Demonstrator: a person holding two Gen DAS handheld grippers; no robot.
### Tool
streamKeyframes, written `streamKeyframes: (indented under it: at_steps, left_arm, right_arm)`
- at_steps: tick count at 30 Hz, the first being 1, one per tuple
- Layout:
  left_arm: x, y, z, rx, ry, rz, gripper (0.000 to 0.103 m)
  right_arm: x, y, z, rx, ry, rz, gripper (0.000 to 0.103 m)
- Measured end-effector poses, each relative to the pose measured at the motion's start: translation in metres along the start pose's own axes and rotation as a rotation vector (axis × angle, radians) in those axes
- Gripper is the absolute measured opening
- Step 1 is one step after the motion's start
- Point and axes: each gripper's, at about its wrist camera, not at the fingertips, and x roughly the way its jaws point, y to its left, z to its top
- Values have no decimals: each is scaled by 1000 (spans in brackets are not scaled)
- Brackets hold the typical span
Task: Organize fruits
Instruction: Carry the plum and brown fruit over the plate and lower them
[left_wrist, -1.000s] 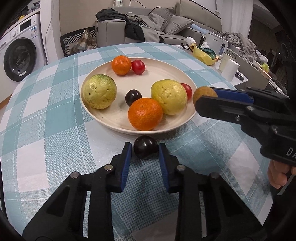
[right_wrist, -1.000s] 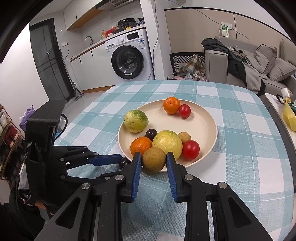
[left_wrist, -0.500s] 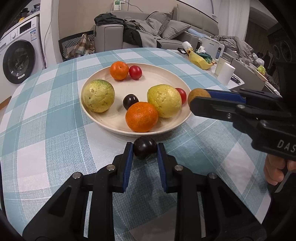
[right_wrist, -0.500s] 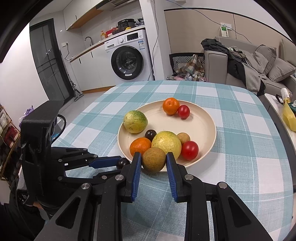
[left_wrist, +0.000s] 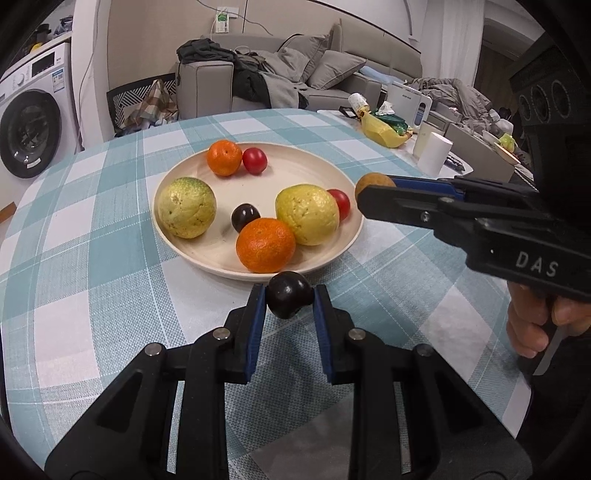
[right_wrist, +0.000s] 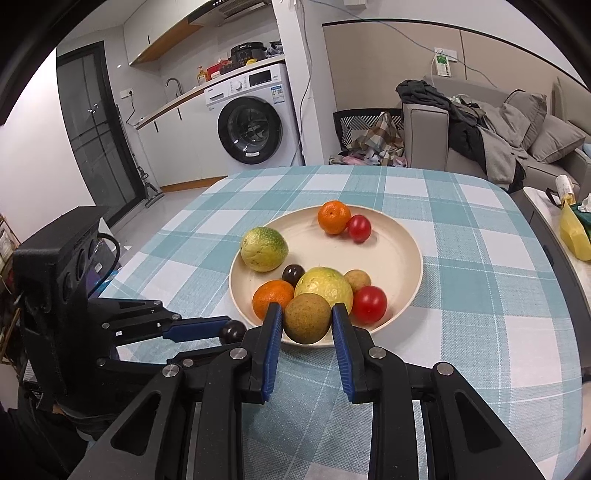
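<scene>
Change: my left gripper (left_wrist: 289, 301) has closed the last bit on the plum (left_wrist: 289, 300); earlier its pads stood a touch wider beside the fruit, and the plate sat further off in its view.
Meaning: I judge the pick finished on both sides, so what remains is carrying each fruit over the plate (left_wrist: 332, 173) and letting go.
Left jaws: clenched on the plum, pads pressing both sides.
Right jaws: my right gripper (right_wrist: 306, 321) is unchanged, grasping the brown fruit (right_wrist: 306, 318).
Plum place: just short of the plate's near rim, in front of the orange (left_wrist: 265, 244); whether it is clear of the desk (left_wrist: 92, 258) I cannot quite tell.
Brown fruit place: at the plate's edge, in front of the yellow fruit (right_wrist: 325, 286); from the left view it sits at the far right rim.
Hand pose: both grippers slope down toward the plate, the right one crossing the left view from the right, a hand (left_wrist: 535, 321) on its grip.
On plate: two oranges, two yellow-green fruits, two tomatoes, a dark plum and a small brown one.
</scene>
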Motion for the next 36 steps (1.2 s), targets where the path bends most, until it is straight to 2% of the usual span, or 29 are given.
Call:
streamKeyframes:
  at_steps: [6, 17, 25, 36]
  left_arm:
    - [-12, 2, 3, -15, -50, 9, 23]
    - [-24, 16, 12, -68, -129, 40, 23]
    - [-26, 24, 14, -88, -155, 69, 23]
    - [-25, 21, 32, -65, -170, 106, 23]
  right_arm:
    - [-10, -8, 3, 32, -66, -26, 28]
    - [0, -21, 1, 53, -59, -55, 28]
    - [1, -32, 0, 106, -74, -34, 28]
    - [8, -37, 6, 164, -70, -41, 28]
